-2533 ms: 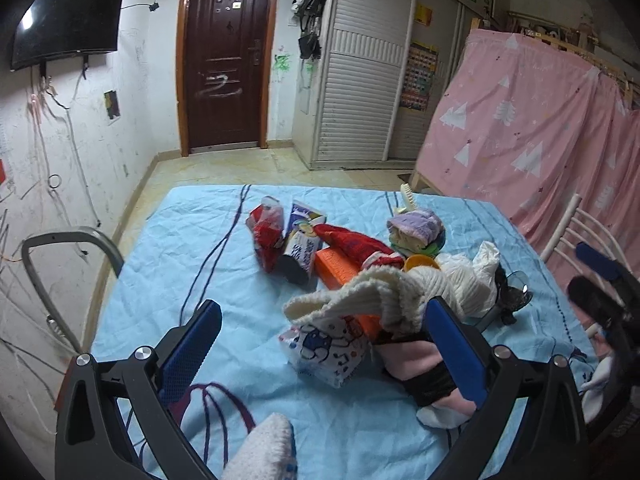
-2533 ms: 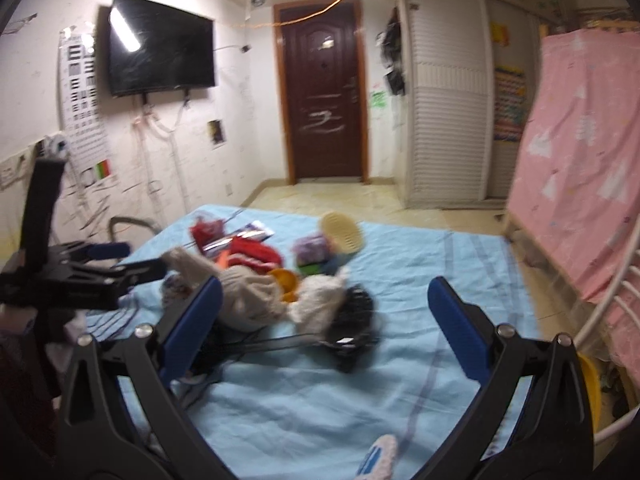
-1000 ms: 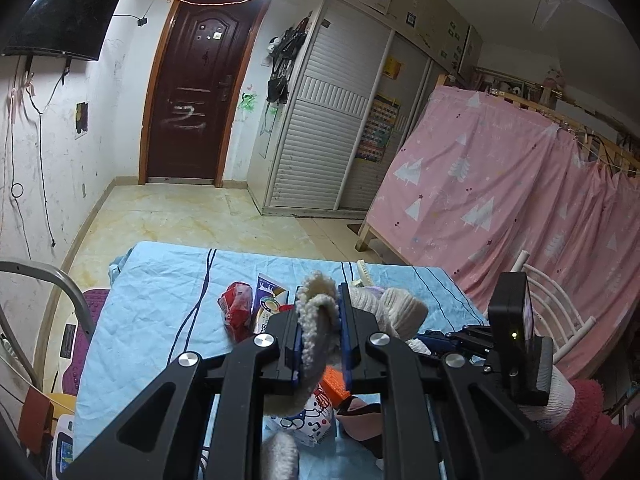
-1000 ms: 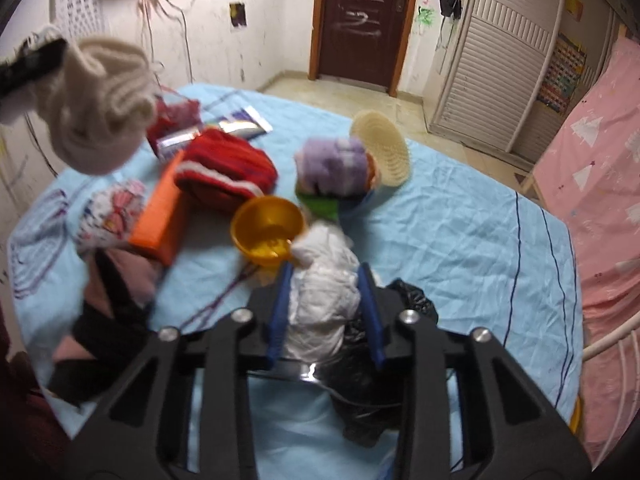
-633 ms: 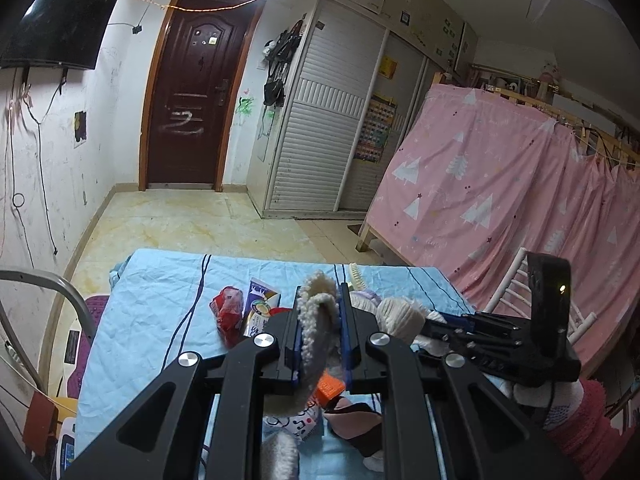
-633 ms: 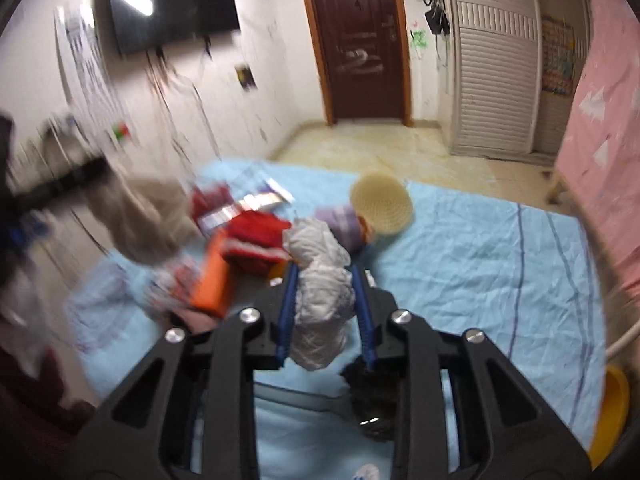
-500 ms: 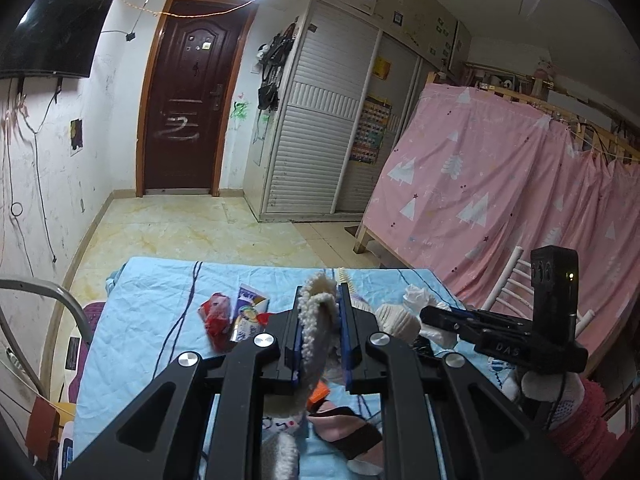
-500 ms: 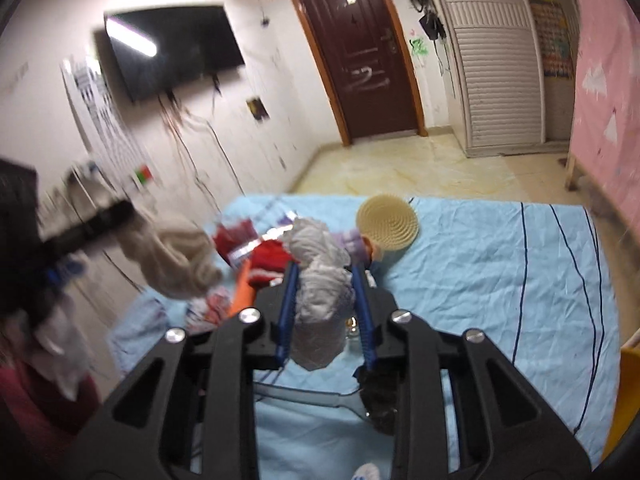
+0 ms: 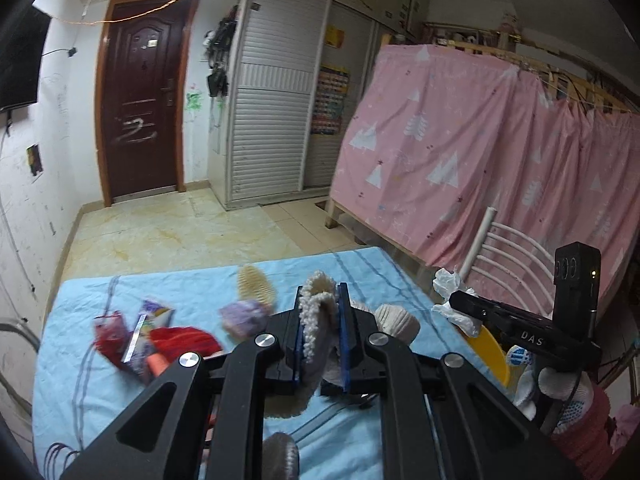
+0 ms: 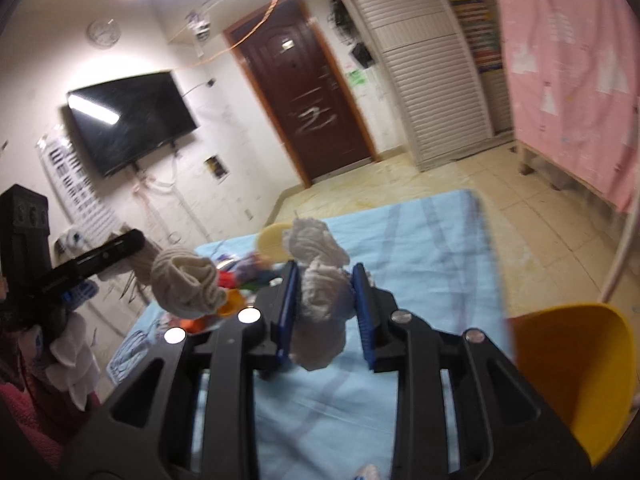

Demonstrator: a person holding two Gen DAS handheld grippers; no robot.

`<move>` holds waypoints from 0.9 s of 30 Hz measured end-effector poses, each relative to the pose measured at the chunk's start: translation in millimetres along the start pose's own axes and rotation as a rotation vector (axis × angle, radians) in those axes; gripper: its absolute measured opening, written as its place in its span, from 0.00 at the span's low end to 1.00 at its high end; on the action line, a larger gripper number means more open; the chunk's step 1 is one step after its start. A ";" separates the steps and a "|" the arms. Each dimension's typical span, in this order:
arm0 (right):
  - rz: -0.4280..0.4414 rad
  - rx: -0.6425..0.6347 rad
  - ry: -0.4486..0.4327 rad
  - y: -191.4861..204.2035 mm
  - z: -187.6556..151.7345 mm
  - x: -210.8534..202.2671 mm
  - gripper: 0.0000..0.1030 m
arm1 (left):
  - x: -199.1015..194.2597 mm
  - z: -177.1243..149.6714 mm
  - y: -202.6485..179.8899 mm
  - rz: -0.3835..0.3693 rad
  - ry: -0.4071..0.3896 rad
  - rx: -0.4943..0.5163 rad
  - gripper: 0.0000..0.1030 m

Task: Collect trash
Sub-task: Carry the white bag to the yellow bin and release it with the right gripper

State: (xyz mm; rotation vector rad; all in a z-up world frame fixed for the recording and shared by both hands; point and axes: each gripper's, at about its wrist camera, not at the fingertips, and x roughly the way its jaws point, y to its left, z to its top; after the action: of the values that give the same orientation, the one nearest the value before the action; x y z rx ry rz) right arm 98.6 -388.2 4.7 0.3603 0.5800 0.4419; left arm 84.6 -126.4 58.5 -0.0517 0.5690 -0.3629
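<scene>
Here the left gripper (image 9: 320, 320) is raised above the counter (image 9: 80, 380), which is draped in a light blue cloth, and points toward the far end of the room. Its jaws are pinched nearly together on a cream knitted cloth (image 9: 316, 332) that stands up between the blue pads and hangs below them. In the right wrist view that same cloth (image 10: 186, 284) shows as a rounded bundle hanging from the left gripper (image 10: 120, 246) at the left side, well above the cloth-covered surface.

The right gripper (image 10: 324, 304) is also held up in the air, tilted, and aimed along the counter (image 10: 420, 240) toward the door (image 10: 304, 92). Its jaws are drawn in on a crumpled white wad (image 10: 320, 292), which bulges above and below the pads. From the left wrist, the right gripper (image 9: 464, 304) reaches in from the right edge, with the white wad (image 9: 452, 292) at its tip beside a white chair back (image 9: 508, 256).

Only the left wrist view shows the items lying on the counter clearly: a red wrapper (image 9: 110, 336), a red knitted piece (image 9: 184, 340), a purple knitted piece (image 9: 244, 316) and a cream round brush (image 9: 256, 284). Only the right wrist view shows the yellow bin (image 10: 576, 376) at the lower right, just beside the counter's edge, and the wall-mounted television (image 10: 128, 120).
</scene>
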 end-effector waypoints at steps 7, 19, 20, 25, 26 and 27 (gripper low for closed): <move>-0.165 0.084 -0.043 -65.8 -9.1 -38.1 0.26 | 40.2 11.5 -77.2 -0.096 0.033 0.072 0.04; -0.392 0.194 -0.038 -137.7 -35.8 -55.1 0.54 | 114.3 -5.4 -194.5 -0.200 0.154 0.167 0.04; -0.407 0.205 -0.047 -142.3 -35.3 -57.9 0.57 | 118.0 -7.5 -199.7 -0.203 0.157 0.171 0.04; -0.477 0.260 -0.100 -162.0 -33.8 -74.4 0.64 | 146.3 -16.5 -228.0 -0.206 0.181 0.168 0.06; -0.482 0.268 -0.106 -163.4 -34.2 -76.2 0.64 | 150.5 -17.3 -230.6 -0.203 0.184 0.167 0.07; -0.484 0.272 -0.111 -162.5 -35.1 -77.6 0.65 | 155.3 -18.6 -233.4 -0.196 0.193 0.167 0.07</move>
State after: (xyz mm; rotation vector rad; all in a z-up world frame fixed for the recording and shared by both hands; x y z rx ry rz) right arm 67.8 -557.0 -60.2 0.4838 0.5979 -0.1243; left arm 120.8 -398.1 -3.2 0.0902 0.7247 -0.6093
